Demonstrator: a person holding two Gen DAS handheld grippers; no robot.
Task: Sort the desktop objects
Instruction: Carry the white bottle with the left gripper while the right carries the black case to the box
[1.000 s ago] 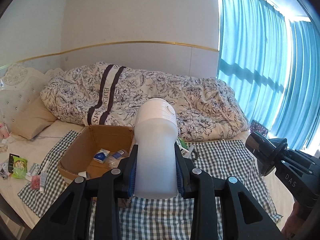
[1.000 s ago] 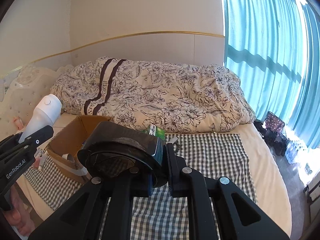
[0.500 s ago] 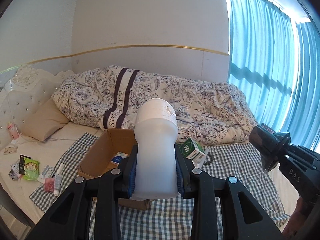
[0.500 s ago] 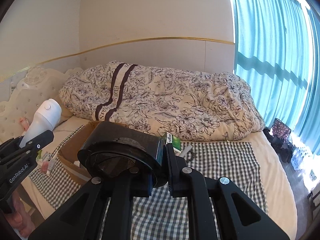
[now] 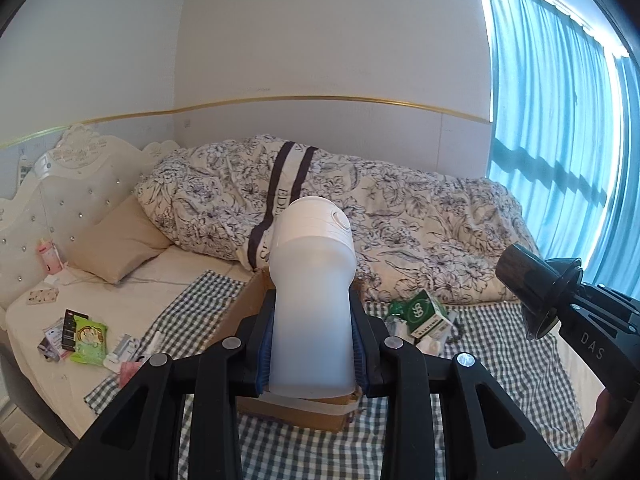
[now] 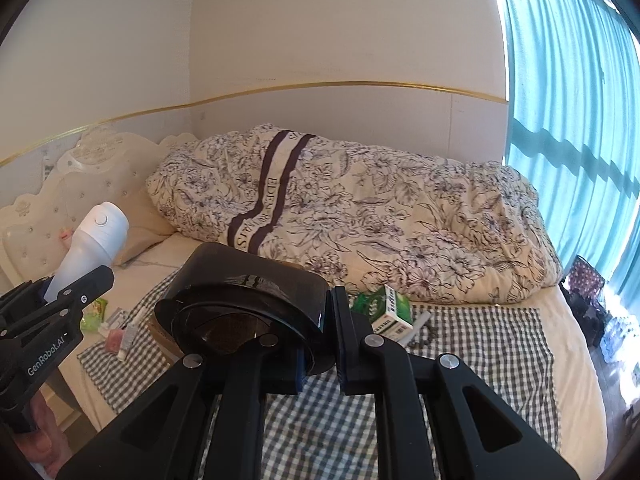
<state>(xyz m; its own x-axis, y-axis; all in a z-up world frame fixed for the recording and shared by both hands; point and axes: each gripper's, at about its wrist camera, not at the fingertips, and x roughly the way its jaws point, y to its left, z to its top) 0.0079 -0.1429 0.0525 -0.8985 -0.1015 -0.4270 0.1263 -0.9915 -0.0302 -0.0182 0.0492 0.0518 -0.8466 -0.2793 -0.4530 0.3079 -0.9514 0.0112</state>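
My left gripper (image 5: 312,344) is shut on a white translucent bottle (image 5: 312,292) with a white cap, held upright above the bed. Directly behind and below the bottle sits an open cardboard box (image 5: 240,312), mostly hidden by it. My right gripper (image 6: 318,344) is shut on a glossy black cup (image 6: 248,304), clamped by its right side. In the left wrist view the black cup (image 5: 528,280) hangs at the right edge. The white bottle (image 6: 96,248) shows at the left of the right wrist view. A green and white carton (image 5: 424,312) lies on the checked cloth (image 5: 500,360).
Small packets and tubes (image 5: 84,336) lie scattered at the cloth's left edge. A rumpled floral duvet (image 6: 400,224) fills the far side of the bed, with a beige pillow (image 5: 116,244) and white headboard (image 5: 60,200) on the left. Blue curtains (image 6: 580,120) hang at the right.
Both views have swung left, so the cardboard box went from left of the bottle to behind it and more headboard shows. Both grips are unchanged.
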